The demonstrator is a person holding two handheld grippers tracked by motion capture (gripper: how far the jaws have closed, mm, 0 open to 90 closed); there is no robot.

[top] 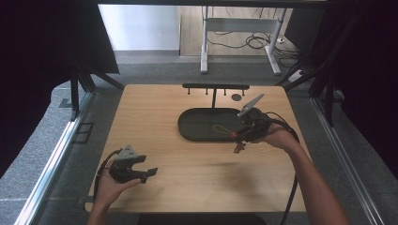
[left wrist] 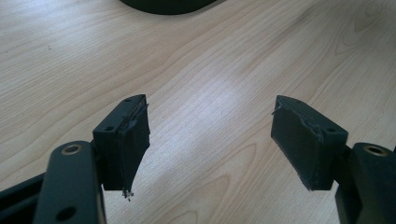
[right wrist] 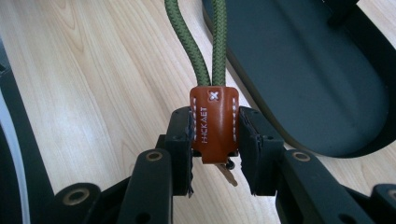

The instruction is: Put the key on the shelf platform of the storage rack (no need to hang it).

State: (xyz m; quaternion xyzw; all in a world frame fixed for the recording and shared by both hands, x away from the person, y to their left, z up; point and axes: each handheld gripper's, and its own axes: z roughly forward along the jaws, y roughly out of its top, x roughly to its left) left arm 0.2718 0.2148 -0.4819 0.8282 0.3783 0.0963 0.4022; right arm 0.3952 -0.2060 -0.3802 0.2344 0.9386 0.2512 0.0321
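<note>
The right tongs [right wrist: 215, 144] are clamped on the brown leather tab [right wrist: 214, 122] of a keychain, just beside the near right edge of the dark oval tray [top: 197, 129]. The tab's olive-green cord loop [right wrist: 201, 44] runs away from the jaws and, in the high view, lies in the tray. A small metal piece [top: 240, 147] hangs under the tab. The left tongs [left wrist: 212, 140] hover low over the bare wooden surface [top: 155, 108] near its front left, jaws spread wide with nothing between them.

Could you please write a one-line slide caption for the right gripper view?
Right claw shut on a brown leather tab joining a green cord loop, beside the dark oval tray.
</note>
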